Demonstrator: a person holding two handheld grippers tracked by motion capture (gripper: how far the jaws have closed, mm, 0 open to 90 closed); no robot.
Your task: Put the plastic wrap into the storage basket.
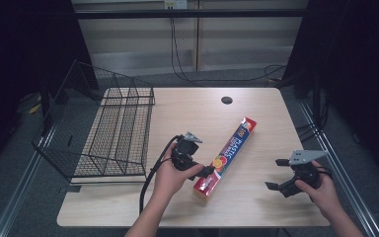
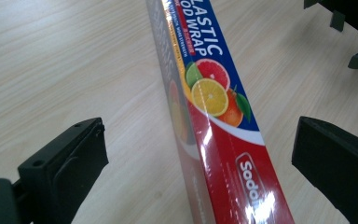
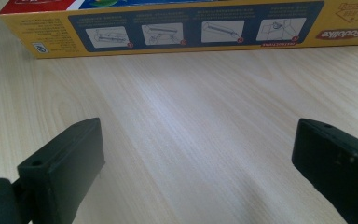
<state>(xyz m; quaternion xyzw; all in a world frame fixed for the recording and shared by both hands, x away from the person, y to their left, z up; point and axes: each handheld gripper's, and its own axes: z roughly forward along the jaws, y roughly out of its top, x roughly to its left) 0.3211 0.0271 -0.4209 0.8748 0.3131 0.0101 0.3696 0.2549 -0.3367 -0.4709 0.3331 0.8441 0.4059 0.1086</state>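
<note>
So, wire basket (image 1: 111,131) sits at left of the high view, a dark hole (image 1: 226,100) in the table (image 1: 256,207) at upper centre; nothing blocks the plastic wrap box (image 1: 225,154). I see it lying mid-table, long axis diagonal, lower end near frame bottom, upper end toward upper right. My left gripper (image 2: 200,154) is spread wide, straddling the box, jaws not touching. My right gripper (image 1: 276,174) at lower right gapes wide, holding nothing, near the box. Its view shows the box's yellow instruction side (image 3: 186,30); left gripper view shows the fruit print.
</note>
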